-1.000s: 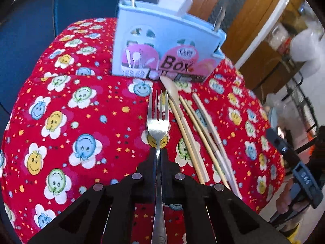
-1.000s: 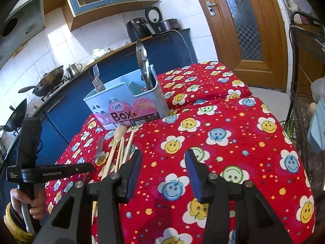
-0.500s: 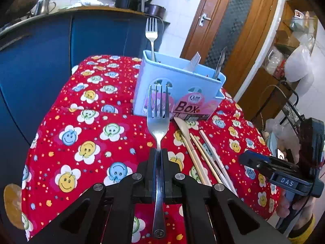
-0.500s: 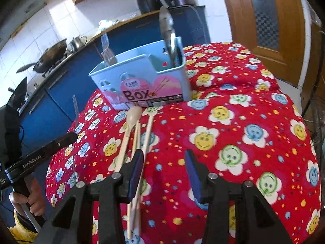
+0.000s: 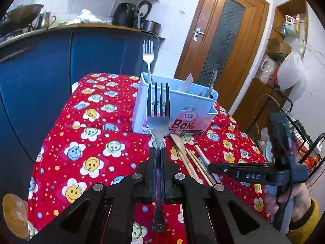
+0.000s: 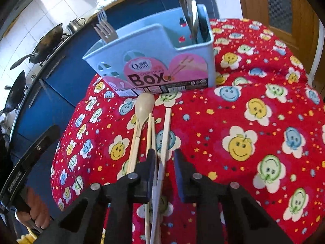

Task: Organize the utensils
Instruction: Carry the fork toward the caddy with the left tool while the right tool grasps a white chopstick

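Left wrist view shows left gripper (image 5: pixel 158 158) pinching the fork (image 5: pixel 158 122) at frame centre; right gripper (image 6: pixel 164 162), jaws just closing around the chopstick (image 6: pixel 165 138), should centre it first.

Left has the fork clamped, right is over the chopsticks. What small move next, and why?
Probably carry the fork, shut in the left gripper, forward over the blue utensil box where forks already stand. The right gripper, jaws just closing, straddles a chopstick without pinching yet.
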Demonstrator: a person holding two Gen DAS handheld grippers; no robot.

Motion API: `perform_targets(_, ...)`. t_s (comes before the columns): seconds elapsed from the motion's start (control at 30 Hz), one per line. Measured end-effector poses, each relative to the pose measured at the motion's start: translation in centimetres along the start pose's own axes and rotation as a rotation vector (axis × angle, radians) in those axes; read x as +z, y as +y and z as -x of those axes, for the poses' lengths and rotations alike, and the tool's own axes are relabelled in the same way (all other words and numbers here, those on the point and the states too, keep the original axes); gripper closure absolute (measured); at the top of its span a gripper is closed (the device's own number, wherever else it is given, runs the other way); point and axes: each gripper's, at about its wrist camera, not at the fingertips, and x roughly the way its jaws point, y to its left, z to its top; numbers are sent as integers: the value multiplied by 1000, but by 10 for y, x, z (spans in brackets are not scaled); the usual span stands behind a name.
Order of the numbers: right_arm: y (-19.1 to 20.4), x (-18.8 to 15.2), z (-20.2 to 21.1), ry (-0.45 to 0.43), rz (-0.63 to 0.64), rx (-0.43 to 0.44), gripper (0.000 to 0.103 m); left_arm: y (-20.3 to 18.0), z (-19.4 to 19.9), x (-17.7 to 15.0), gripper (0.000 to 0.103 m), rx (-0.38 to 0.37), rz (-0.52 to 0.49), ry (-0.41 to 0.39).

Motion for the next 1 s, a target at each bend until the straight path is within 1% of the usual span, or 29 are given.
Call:
perform_targets(0.07,-2,1,-3,3,-7,4,94,1,1,1,100,-5,6,-2)
perform_targets(0.2,-3,-1,2,-25,-11,18,95,2,3,2,100,-15,13,-14)
perform_targets(0.3,-5,-3,12,-66,-18,39,95,2,6,3,100,-52,19,-30)
perform_targets(0.4,-7,-6,26,-127,-24,56,95,-2,11,5,100,-73,14,-54)
perform_targets(0.7,0,-12,75,-336,12,71,95,-14,21,19,100,-84,-6,-112)
perform_targets(0.9,4,-10,99,-441,32,67,95,-20,25,36,100,-79,-21,-144)
perform_targets(1.0,7,-6,105,-477,47,64,95,-24,28,47,100,-73,-34,-170)
